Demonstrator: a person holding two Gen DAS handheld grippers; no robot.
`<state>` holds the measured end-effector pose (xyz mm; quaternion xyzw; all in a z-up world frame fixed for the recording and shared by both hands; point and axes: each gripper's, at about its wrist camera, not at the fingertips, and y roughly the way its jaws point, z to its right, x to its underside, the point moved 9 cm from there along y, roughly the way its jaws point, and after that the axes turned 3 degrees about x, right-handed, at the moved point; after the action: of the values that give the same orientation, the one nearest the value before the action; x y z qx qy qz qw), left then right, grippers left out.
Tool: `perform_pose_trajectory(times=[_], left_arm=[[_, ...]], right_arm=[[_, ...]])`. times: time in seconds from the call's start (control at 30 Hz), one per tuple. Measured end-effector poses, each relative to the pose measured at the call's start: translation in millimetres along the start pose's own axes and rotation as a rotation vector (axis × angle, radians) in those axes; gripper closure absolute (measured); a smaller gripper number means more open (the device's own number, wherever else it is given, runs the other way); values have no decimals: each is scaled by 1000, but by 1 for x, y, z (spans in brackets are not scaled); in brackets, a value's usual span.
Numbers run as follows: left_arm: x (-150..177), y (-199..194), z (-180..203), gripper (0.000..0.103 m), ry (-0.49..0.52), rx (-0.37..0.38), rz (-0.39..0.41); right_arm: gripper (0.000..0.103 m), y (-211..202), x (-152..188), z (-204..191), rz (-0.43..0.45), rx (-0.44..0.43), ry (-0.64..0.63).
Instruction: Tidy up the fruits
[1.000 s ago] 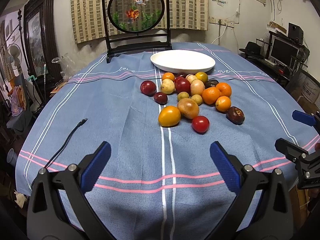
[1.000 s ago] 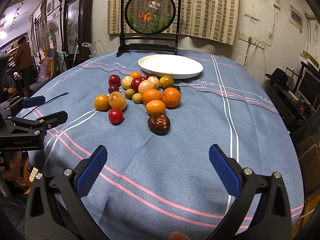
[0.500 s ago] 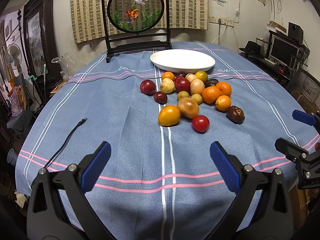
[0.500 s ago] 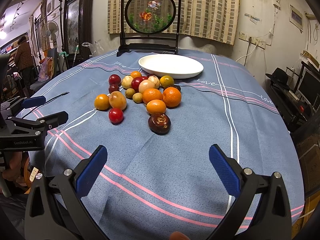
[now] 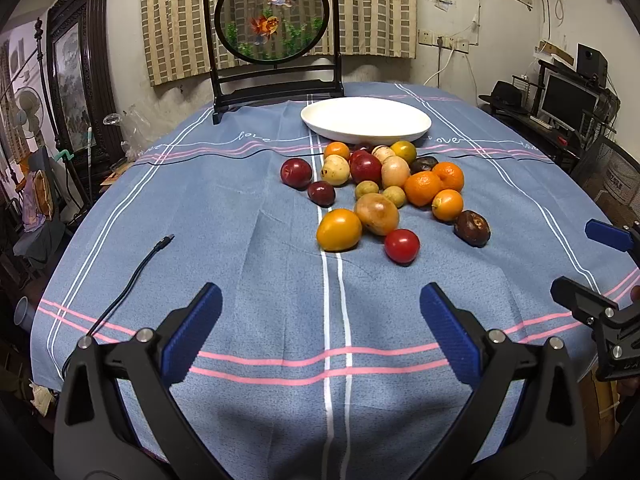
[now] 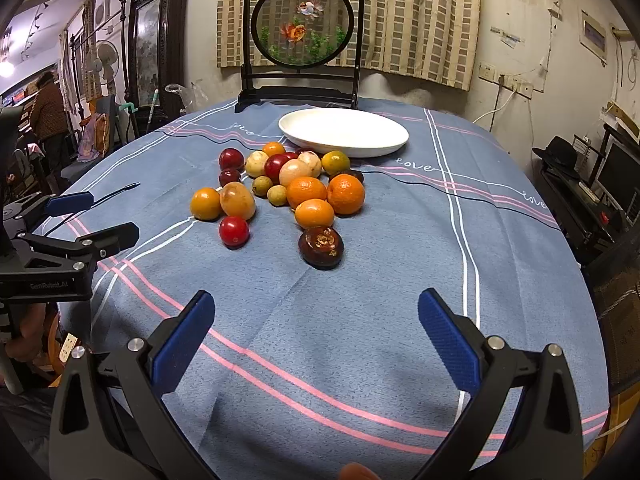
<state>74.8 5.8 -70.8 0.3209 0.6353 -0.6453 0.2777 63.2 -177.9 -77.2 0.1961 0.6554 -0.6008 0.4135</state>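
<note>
A cluster of several fruits point(image 5: 384, 188) lies in the middle of the blue tablecloth: oranges, red plums, yellow and tan fruits, a small red tomato point(image 5: 401, 245) and a dark brown fruit point(image 5: 472, 228). It also shows in the right wrist view point(image 6: 288, 188). An empty white plate point(image 5: 366, 120) sits just behind the fruits, also in the right wrist view point(image 6: 344, 132). My left gripper point(image 5: 320, 336) is open and empty above the near cloth. My right gripper point(image 6: 316, 336) is open and empty, nearest the dark brown fruit point(image 6: 321, 247).
A round goldfish screen on a black stand point(image 5: 276, 40) stands at the table's far edge. A black cable point(image 5: 132, 280) lies on the cloth at the left. The table edge point(image 5: 48, 336) drops off on both sides; a desk with a monitor point(image 5: 568, 100) stands at the right.
Both grippers have crept slightly closer to the fruits. Nothing on the table has moved.
</note>
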Motion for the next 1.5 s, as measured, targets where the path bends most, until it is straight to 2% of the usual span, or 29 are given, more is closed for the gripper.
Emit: perform_pose_trajectory(times=[0.5,0.63,0.7,0.8,0.93,1.0,1.03,1.17,1.23,1.27,1.3,1.4,1.43,1.5], left_arm=[[3,3,-1,2,-6,2,-9],[5,5,-3,2,-27,38,-5],[6,6,-4,2,-34,53,-4],[6,10,-6,2,-34,64,-4],[4,13,-9,2,-36,74,11],[4,18,-12,2,-39,76,3],[4,20,-14,2,-43,76,0],[2,28,-22,2,-61,75,-8],[1,33,-24,2,-61,81,-17],[0,34,-24,2,-60,86,-21],[-1,37,-24,2,-56,91,-26],[-5,45,-24,2,-43,100,-33],[-5,47,-25,2,-43,103,-35],[-6,52,-25,2,-47,115,-49]], right_arm=[[1,1,-1,-1,0,-6,2],[1,-1,-4,-1,34,-52,26],[1,2,-4,4,40,-67,78],[1,14,-6,4,-16,-143,110],[1,24,-20,2,30,-178,136],[1,30,-22,-2,32,-232,163],[1,34,-22,-3,18,-241,165],[1,58,-14,-11,-137,-261,129],[1,66,-20,-7,-149,-200,71],[1,70,-25,-1,-143,-170,73],[1,73,-28,3,-149,-176,95],[15,93,-29,9,-227,-192,128],[23,98,-29,8,-240,-187,114],[26,107,-26,7,-256,-175,83]])
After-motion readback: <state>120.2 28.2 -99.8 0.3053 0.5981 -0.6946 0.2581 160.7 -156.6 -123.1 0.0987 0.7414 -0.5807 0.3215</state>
